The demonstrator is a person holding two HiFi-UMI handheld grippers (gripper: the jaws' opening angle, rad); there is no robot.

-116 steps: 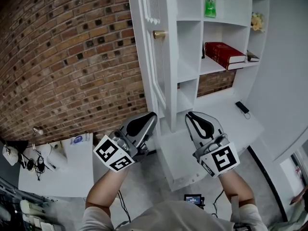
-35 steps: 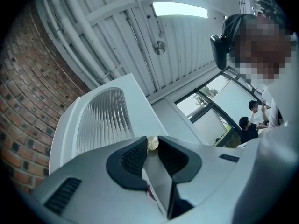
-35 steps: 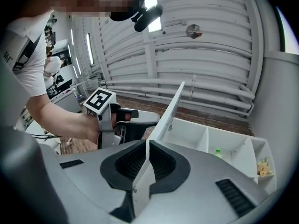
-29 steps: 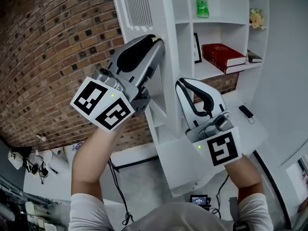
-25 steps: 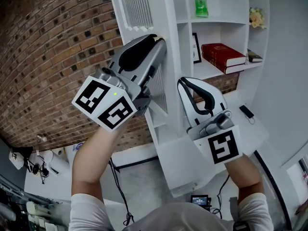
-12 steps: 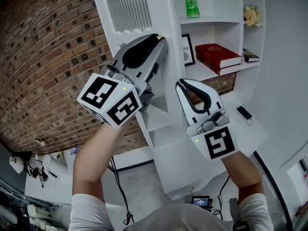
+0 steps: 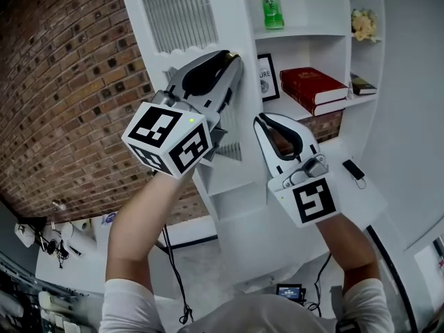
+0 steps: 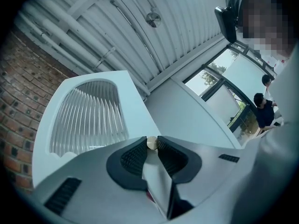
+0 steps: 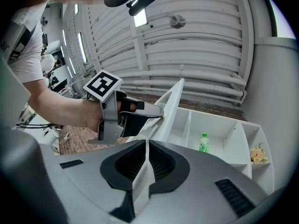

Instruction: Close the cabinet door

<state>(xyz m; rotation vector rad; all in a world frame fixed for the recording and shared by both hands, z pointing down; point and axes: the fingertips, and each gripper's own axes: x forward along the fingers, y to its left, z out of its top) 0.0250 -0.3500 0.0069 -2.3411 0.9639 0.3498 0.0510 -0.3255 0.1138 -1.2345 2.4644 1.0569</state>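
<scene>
Skipping past the brick wall (image 7: 62, 82) at far L, w/ nothing to read on it. Pinching the small brass knob (image 8: 152, 143) w/ the L gripper (image 7: 231, 61), pads pressed onto it from both sides, prob. as the only real handhold on the door (image 7: 139, 47) and the surest way of steering its swing. Reaching high w/ the L arm to meet that knob on the door's free edge. Holding the white door, w/ its ribbed glass pane (image 7: 179, 12), ajar and angled out from the shelf unit (image 7: 312, 33), btw. wall and shelves, so not yet shut.

Hanging lower, just R of the door, the R gripper (image 7: 268, 121) w/ jaws pressed together on nothing. Prob. idling there, parked clear of the swing path, a one-handed push being enough.

Showing only black-and-white square codes on the marker cubes (image 7: 170, 141), no letters. Peeking out past the door edge, a framed print (image 7: 266, 77) w/ "URE" legible, the rest hidden. Standing on the top shelf, a green bottle (image 7: 271, 4), label too small to read. Lying flat one shelf down, a red book (image 7: 316, 87), no title legible. Sitting further R, pale flowers (image 7: 361, 25), and on the ledge below a small black gadget (image 7: 353, 168), w/ no markings to make out.
</scene>
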